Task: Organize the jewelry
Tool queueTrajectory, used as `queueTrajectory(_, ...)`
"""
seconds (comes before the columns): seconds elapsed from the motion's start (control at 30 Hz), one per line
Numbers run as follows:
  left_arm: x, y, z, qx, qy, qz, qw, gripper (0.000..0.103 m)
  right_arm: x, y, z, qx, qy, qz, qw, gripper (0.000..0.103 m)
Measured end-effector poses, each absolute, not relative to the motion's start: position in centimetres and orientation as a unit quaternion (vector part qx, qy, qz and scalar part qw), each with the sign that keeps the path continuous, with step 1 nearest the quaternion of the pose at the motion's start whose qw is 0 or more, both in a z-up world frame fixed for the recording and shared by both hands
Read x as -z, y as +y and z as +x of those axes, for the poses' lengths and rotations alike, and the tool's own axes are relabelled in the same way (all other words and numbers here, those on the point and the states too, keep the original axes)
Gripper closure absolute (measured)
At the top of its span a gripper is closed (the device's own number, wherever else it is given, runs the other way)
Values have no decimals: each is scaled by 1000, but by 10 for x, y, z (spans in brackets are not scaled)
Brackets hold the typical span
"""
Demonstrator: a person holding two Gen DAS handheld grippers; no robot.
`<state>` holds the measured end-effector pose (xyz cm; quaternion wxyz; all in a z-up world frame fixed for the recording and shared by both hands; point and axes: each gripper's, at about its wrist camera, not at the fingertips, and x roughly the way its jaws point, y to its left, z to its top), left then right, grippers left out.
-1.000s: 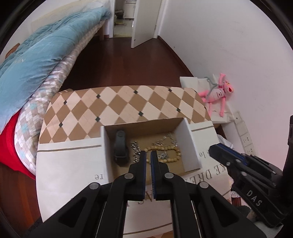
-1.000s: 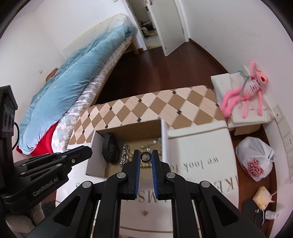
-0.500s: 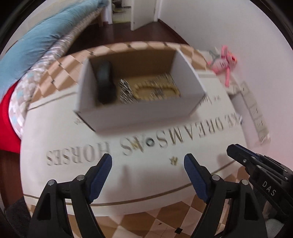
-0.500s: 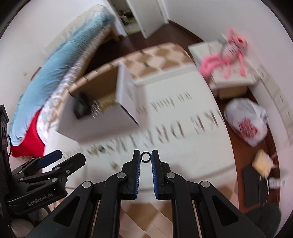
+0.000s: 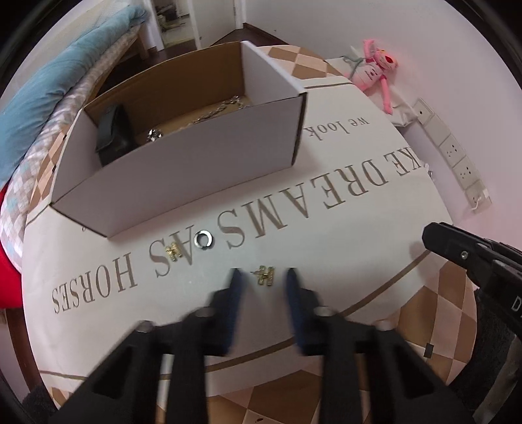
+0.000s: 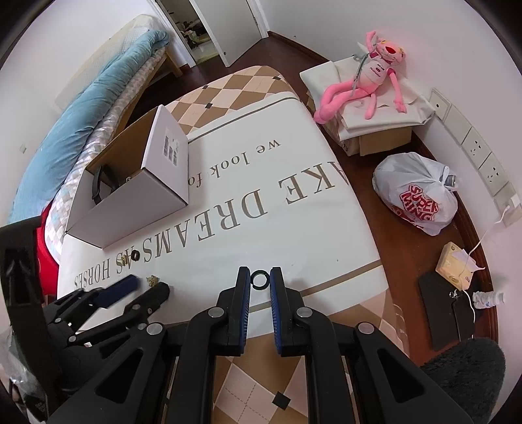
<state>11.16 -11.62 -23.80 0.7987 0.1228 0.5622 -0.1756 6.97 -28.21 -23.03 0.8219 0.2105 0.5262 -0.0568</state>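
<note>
Left tool (image 5: 262, 275), spread, straddles an earring (image 5: 266, 275); next, pinch it; right tool (image 6: 260, 280) pinches a ring (image 6: 260, 279)

Home bedroom. A bed (image 6: 107, 107) with a blue quilt (image 6: 81, 120) lies at 10 o'clock, an open doorway (image 6: 192, 29) at 12, a pink plush toy (image 6: 368, 75) at 1, wall sockets (image 6: 479, 153) and dark wood floor (image 6: 368, 182) at 3.

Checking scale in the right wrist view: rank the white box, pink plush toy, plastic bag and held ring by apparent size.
1. white box
2. pink plush toy and plastic bag: too alike to rank
3. ring, smallest though nearest, gripped by the right gripper
</note>
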Motion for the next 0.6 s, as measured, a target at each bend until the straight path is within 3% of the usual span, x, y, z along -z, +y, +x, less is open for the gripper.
queueTrajectory(0.03,238,-118,111,179,562,126,798,96,230,-281,70,57,526,210,822,90)
queueTrajectory(0.27,231,-115,108,180,552,121,805,97,222,-276,69,51,520,206,827,90)
queueTrajectory(0.6,131,-74,150,200,519,13,831,97,169,-260,100,-8,483,215,849,90)
